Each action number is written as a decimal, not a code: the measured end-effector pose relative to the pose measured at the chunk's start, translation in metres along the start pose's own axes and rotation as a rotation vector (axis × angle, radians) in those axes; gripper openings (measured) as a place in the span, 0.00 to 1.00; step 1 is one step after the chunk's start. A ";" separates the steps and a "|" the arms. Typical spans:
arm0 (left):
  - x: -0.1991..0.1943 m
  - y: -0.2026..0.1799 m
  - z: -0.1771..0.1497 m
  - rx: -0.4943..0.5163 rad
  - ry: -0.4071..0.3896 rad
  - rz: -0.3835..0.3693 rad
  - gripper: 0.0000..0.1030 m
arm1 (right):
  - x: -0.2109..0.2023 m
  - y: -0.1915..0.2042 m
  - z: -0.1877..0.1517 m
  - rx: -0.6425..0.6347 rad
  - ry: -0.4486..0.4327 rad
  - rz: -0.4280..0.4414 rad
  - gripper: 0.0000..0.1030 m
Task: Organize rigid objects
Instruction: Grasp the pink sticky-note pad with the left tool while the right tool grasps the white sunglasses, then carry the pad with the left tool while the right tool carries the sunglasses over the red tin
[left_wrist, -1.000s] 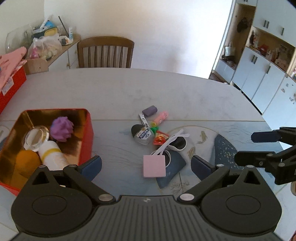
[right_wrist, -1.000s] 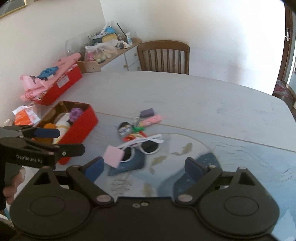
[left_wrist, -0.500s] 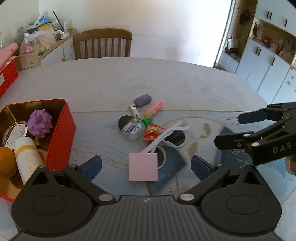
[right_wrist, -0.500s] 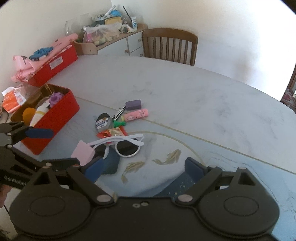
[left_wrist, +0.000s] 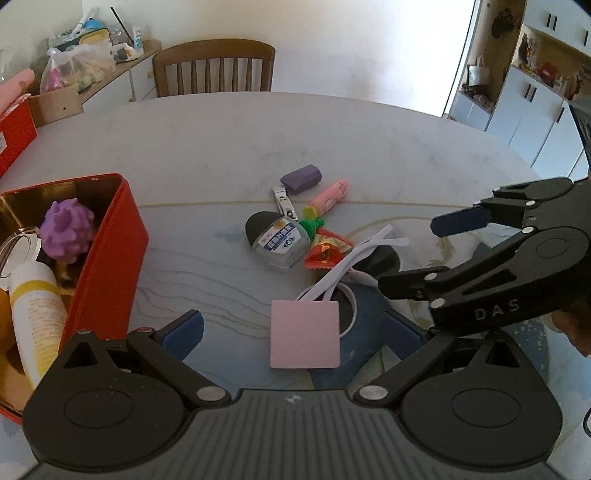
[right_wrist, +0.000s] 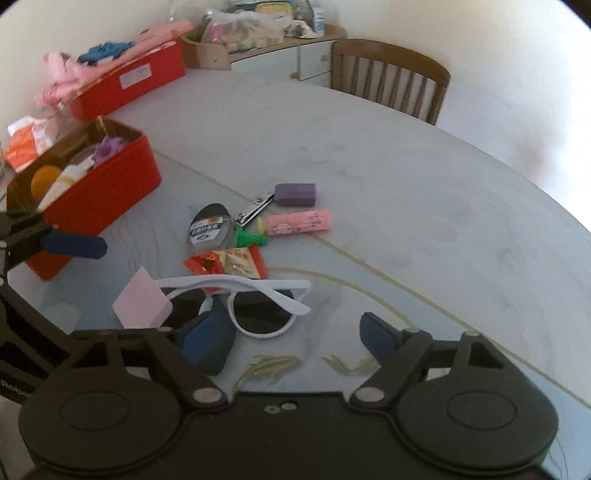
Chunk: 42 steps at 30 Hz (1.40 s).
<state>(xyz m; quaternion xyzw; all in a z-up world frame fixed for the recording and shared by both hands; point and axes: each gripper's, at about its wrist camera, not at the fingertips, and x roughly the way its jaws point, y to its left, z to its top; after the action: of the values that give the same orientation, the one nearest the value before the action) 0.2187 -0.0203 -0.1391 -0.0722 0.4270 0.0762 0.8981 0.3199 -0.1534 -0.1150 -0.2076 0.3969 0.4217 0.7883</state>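
White sunglasses (right_wrist: 266, 310) lie folded on the table (right_wrist: 406, 206) amid a small heap of things, just in front of the right gripper (right_wrist: 295, 332). In the right wrist view their long axis runs across the picture, lenses towards the camera and the folded arms behind. In the left wrist view the arms are seen slanting up to the right.

A pink square pad (left_wrist: 304, 334) lies just beside the sunglasses, overlapping one lens. Behind them are a red wrapper (right_wrist: 229, 264), a small jar (right_wrist: 210, 229), a nail clipper (right_wrist: 255, 212), a purple block (right_wrist: 295, 194) and a pink tube (right_wrist: 299, 222), whose long axis lies across the right wrist view.

The right gripper's jaws stand wide and have just been closing; one lens lies between them, with no pad seen pressing on it. The left gripper (left_wrist: 291, 325) is spread wide around the pink pad, gripping nothing.

The red tin (left_wrist: 110, 258), at the left, holds a purple ball (left_wrist: 66, 236) and a white bottle (left_wrist: 35, 314). Only the left wrist view shows cupboards (left_wrist: 535, 103); only the right shows a second red box (right_wrist: 129, 83).
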 end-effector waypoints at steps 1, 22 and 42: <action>0.001 0.001 0.000 -0.003 0.001 0.003 0.99 | 0.002 0.000 0.000 -0.007 -0.003 -0.002 0.80; 0.008 -0.005 -0.006 0.046 0.008 0.009 0.48 | 0.017 0.010 0.001 -0.041 -0.046 -0.003 0.55; -0.025 -0.004 -0.014 0.036 -0.007 -0.022 0.39 | -0.016 -0.002 -0.031 0.140 -0.029 -0.094 0.55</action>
<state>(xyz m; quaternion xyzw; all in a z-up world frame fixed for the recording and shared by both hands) 0.1934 -0.0291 -0.1275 -0.0603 0.4244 0.0589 0.9016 0.3023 -0.1833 -0.1207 -0.1642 0.4039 0.3583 0.8256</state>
